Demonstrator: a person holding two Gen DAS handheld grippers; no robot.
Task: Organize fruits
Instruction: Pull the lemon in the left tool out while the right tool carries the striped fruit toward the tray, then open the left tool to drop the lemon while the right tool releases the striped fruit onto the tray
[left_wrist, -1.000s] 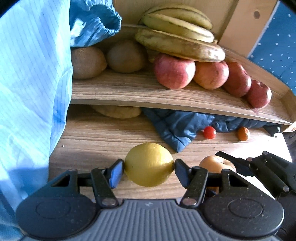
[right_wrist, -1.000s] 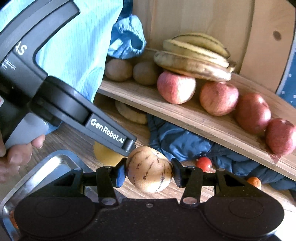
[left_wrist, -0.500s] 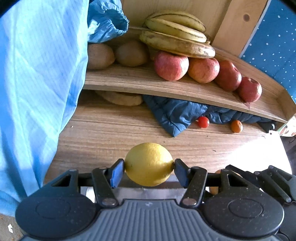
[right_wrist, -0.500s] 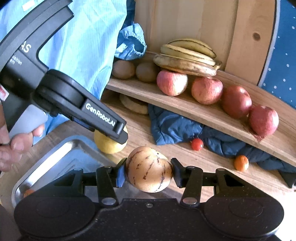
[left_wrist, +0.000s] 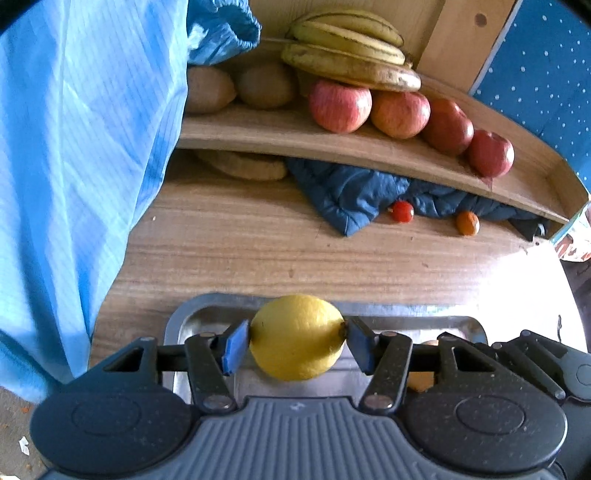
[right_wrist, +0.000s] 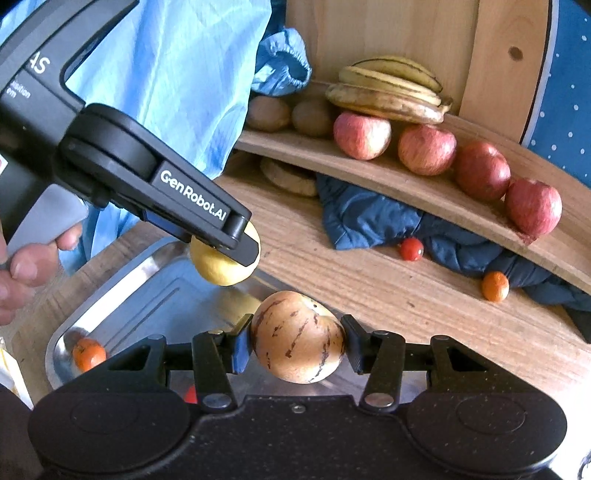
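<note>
The left hand-held gripper (left_wrist: 297, 338) is clenched on a yellow lemon (left_wrist: 297, 338) above the far rim of a metal tray (right_wrist: 122, 291) on the counter (left_wrist: 258, 251). The right hand-held gripper (right_wrist: 297, 338) grasps a striped pepino melon (right_wrist: 297, 338) over the same tray, which holds a small orange fruit (right_wrist: 88, 353).

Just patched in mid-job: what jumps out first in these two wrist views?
Each gripper holds a fruit over the metal tray: the left gripper clamps a yellow lemon, the right gripper a tan, brown-striped fruit. Behind, red apples and bananas line the wooden shelf.
</note>
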